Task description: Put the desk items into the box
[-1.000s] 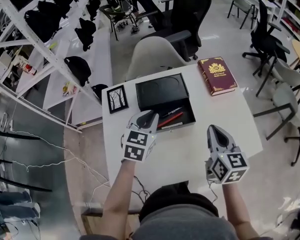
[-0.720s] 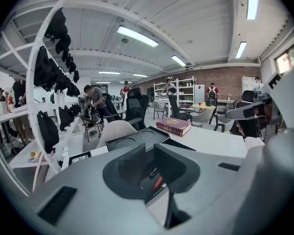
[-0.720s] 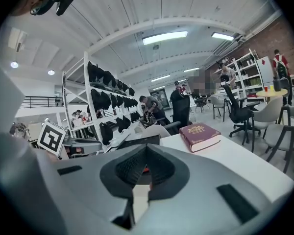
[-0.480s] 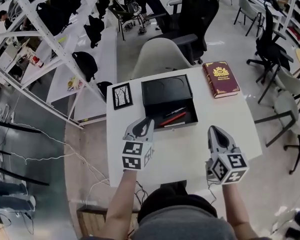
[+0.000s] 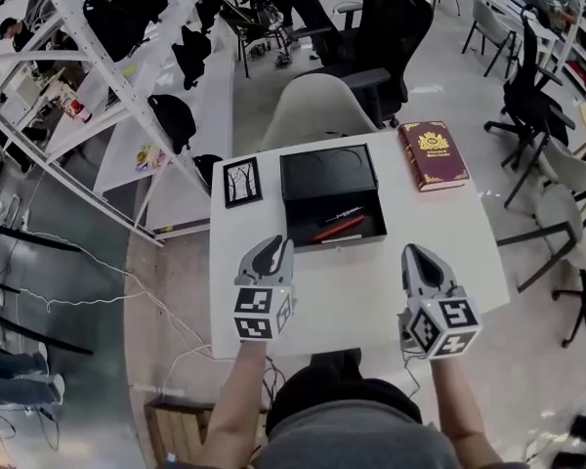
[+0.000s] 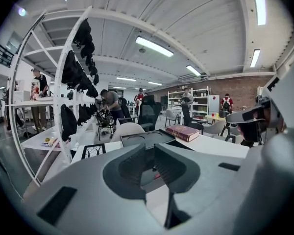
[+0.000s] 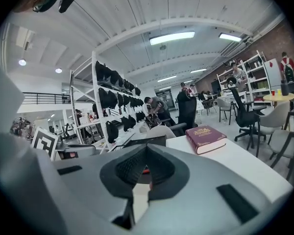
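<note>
Fingers slightly spread, empty, on left gripper [image 6: 149, 148]; pressed together on right gripper [image 7: 147, 148].

Grey grippers [image 5: 273, 248] [image 5: 417, 254] with black-and-white marker cubes [image 5: 257, 313] [image 5: 441, 326]

We see bright, even light from long white ceiling strip lamps [image 6: 154, 46], leaving only faint shadows; the glossy white bench [image 5: 361, 301] looks almost washed out. Both tool views bend straight lines hard and go black at the corners. Up close, the grey left tool [image 6: 148, 148] and grey right tool [image 7: 146, 148] are soft, while the background is crisp.
</note>
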`<state>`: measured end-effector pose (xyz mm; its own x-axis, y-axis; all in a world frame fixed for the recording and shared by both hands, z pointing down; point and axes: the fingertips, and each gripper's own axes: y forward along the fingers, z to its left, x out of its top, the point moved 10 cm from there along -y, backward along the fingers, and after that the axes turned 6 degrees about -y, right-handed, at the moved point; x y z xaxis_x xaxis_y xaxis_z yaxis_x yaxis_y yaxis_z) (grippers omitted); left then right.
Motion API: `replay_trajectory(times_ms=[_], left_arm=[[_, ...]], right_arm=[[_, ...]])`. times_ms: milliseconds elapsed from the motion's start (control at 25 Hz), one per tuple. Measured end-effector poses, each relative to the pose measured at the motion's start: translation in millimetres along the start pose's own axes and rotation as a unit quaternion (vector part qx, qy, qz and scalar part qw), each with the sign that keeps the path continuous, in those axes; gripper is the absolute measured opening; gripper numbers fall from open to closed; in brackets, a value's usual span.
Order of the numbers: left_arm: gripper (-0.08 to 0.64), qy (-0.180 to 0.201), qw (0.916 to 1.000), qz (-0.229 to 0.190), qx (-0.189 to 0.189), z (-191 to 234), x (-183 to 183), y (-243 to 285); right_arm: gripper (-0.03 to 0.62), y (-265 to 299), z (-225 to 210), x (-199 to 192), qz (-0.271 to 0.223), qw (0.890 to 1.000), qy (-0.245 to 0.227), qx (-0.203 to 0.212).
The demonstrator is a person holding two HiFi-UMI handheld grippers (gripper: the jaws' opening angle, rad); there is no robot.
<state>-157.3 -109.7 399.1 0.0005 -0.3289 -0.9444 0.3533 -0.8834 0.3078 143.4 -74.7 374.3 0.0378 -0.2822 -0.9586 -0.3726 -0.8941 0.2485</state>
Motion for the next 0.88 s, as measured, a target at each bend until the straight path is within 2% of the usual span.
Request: replay_trajectory(times_ms=[880], left_arm=[[0.028, -0.022, 0.9995, -0.009, 0.022, -8, -13, -21]], right_arm=[[0.003, -2, 7, 2, 0.008, 0.999, -0.032, 0.013]])
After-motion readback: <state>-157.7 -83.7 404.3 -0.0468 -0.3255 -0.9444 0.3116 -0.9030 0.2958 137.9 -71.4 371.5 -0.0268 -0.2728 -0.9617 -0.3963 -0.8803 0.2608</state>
